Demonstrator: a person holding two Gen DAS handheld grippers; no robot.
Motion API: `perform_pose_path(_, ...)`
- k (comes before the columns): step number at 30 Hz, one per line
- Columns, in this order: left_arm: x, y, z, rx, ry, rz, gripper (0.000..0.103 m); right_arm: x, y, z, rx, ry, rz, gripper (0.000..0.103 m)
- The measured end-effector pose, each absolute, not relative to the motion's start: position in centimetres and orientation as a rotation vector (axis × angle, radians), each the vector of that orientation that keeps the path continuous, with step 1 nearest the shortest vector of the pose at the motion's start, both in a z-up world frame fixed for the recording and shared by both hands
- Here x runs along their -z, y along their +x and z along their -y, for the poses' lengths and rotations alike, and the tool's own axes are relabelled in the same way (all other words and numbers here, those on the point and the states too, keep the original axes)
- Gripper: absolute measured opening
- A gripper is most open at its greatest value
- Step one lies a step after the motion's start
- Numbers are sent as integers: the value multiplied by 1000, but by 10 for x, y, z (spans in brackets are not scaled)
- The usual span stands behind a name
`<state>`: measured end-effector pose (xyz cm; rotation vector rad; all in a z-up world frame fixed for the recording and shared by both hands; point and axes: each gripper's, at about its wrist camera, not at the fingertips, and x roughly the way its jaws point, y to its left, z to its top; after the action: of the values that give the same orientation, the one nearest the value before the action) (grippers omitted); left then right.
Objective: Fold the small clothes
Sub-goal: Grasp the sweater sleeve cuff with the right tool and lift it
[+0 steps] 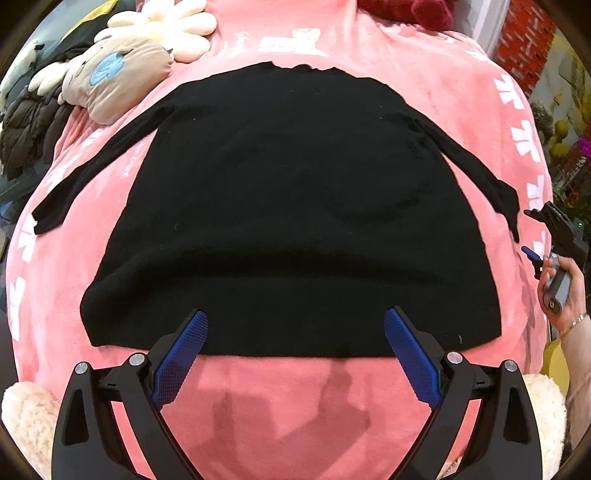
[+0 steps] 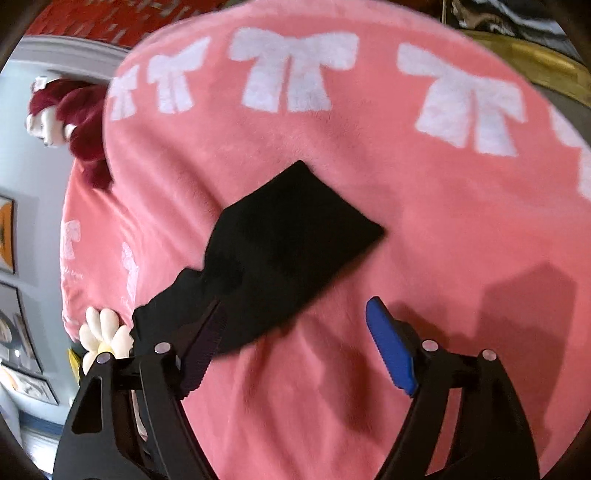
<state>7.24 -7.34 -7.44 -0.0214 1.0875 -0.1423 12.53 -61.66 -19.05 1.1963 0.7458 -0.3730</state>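
A black long-sleeved sweater (image 1: 295,206) lies spread flat on a pink blanket (image 1: 295,398) printed with white bows, both sleeves angled outward. My left gripper (image 1: 295,321) is open and hovers over the sweater's near hem, nothing between its blue pads. At the right edge a hand holds my right gripper (image 1: 533,236) just beside the right sleeve's cuff (image 1: 511,206). In the right wrist view that sleeve (image 2: 295,229) runs from the left finger (image 2: 207,339) out onto the blanket. The right gripper (image 2: 295,310) stands open; its pads do not press the cloth.
Plush toys crowd the far left: a cream flower cushion (image 1: 166,26), a beige plush (image 1: 114,74) and a dark padded jacket (image 1: 26,133). A dark red plush (image 2: 74,118) sits at the blanket's far edge. Cream fleece (image 1: 22,413) shows at the near corners.
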Motion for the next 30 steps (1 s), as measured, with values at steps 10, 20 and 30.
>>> perform_pose_path(10,84,88,57,104,-50,-1105,94,209,162,629,357,1307,-689,6)
perform_pose_path(20,92,96,19,88,-143,-1105,94,44,211,617,177,1107,-412,3)
perform_pose_path(30,89,85,-14,116,-188,-1066,94,-114,319,437,-226,769,-400,3)
